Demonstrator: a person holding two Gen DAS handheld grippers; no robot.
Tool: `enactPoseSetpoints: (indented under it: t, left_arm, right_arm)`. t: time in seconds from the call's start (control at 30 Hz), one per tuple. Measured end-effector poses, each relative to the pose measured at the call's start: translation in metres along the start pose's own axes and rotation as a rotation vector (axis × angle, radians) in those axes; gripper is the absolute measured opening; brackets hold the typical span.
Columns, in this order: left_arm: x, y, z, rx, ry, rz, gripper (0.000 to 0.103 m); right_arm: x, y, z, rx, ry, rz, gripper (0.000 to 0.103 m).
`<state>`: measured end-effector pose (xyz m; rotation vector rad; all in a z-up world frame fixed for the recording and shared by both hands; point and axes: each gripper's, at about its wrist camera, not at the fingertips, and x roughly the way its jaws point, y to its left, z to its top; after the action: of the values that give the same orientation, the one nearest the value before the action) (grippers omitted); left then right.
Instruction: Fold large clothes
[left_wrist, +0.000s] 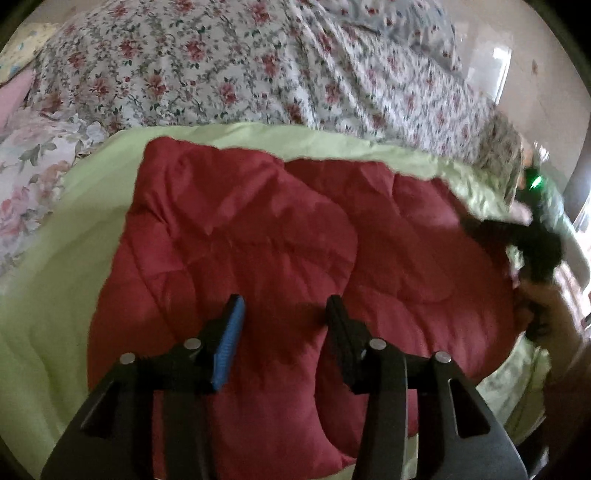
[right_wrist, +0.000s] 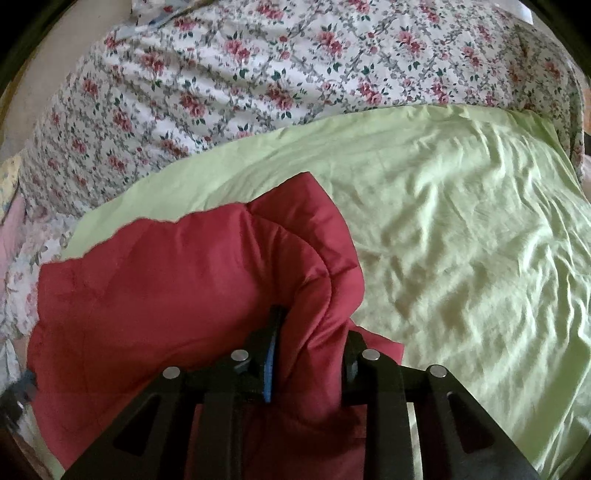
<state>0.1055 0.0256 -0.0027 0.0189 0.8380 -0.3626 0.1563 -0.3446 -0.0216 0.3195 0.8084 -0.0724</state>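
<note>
**Red quilted garment lies ahead of the left tool, with its bunched edge between the right tool's jaws**

Where the left tool (left_wrist: 284, 325) hangs over the bed, its jaws are seen standing apart with nothing between them, and no contact with the cloth below can be made out. Directly beneath and ahead of it the red quilted garment (left_wrist: 258, 236) is spread, already doubled into a broad pad whose long axis runs across the view from left to right. A rounded flap is laid over the left half, its curved edge running down just ahead of the jaws.

At the right tool (right_wrist: 312, 354) a thick bunched fold of the same garment (right_wrist: 177, 273) is seen lying between the jaws, which are parted about it; whether the pads actually press on the cloth cannot be told from this view. That fold forms the garment's right-hand end, so the right tool is judged the nearer to any edge that must be carried over, and the left tool the nearer to the flat middle.

Outward from both, the light green sheet (right_wrist: 461, 240) is spread under the garment, and beyond it the floral bedcover (right_wrist: 258, 74) is heaped.
</note>
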Motion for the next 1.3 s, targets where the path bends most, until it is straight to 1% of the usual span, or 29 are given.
enactPoseSetpoints:
  t: [0.1, 0.17, 0.23, 0.27, 0.3, 0.4, 0.5, 0.57, 0.67, 0.73, 0.9, 1.03, 1.13, 1.2, 1.3]
  left_arm:
    - [0.011, 0.0, -0.002, 0.008, 0.016, 0.007, 0.045]
    - [0.016, 0.001, -0.002, 0.005, 0.023, 0.011, 0.045]
    - [0.02, 0.001, -0.003, 0.002, 0.028, 0.013, 0.045]
    - [0.022, 0.001, -0.004, 0.002, 0.03, 0.016, 0.045]
    - [0.023, 0.0, -0.005, 0.003, 0.031, 0.02, 0.045]
    - [0.028, 0.0, -0.004, 0.003, 0.033, 0.032, 0.045]
    - [0.032, 0.001, -0.003, -0.004, 0.037, 0.032, 0.045]
    - [0.034, 0.003, -0.003, -0.009, 0.041, 0.028, 0.046]
    - [0.036, 0.004, -0.004, -0.013, 0.042, 0.031, 0.047]
    - [0.038, 0.003, -0.004, -0.011, 0.042, 0.037, 0.047]
    - [0.041, 0.004, -0.004, -0.011, 0.046, 0.04, 0.047]
    - [0.041, 0.003, -0.003, -0.015, 0.049, 0.047, 0.047]
    - [0.035, 0.002, 0.0, -0.047, 0.059, 0.063, 0.047]
    - [0.025, -0.002, 0.001, -0.057, 0.06, 0.076, 0.047]
    - [0.001, -0.01, -0.004, -0.073, 0.04, 0.056, 0.047]
  right_arm:
    - [-0.023, 0.001, -0.001, 0.007, -0.059, 0.01, 0.042]
    - [-0.039, 0.004, -0.002, -0.003, -0.112, 0.003, 0.054]
    - [-0.054, 0.008, -0.001, -0.016, -0.166, -0.008, 0.06]
    - [-0.059, 0.012, 0.0, -0.029, -0.179, 0.002, 0.06]
    - [-0.06, 0.016, 0.001, -0.04, -0.172, 0.018, 0.06]
    - [-0.05, 0.033, 0.0, -0.103, -0.09, 0.096, 0.06]
    - [-0.039, 0.047, -0.016, -0.168, -0.019, 0.096, 0.06]
    - [-0.036, 0.05, -0.032, -0.197, 0.009, 0.081, 0.059]
    - [-0.041, 0.049, -0.052, -0.216, 0.008, 0.043, 0.059]
    - [-0.05, 0.045, -0.065, -0.207, -0.002, 0.029, 0.059]
    - [-0.075, 0.045, -0.091, -0.2, -0.034, 0.013, 0.059]
    - [-0.087, 0.056, -0.11, -0.226, -0.051, 0.022, 0.06]
    - [-0.077, 0.063, -0.115, -0.263, -0.043, -0.013, 0.061]
    - [-0.068, 0.06, -0.113, -0.25, -0.033, -0.011, 0.061]
    - [-0.058, 0.052, -0.111, -0.218, -0.031, 0.005, 0.063]
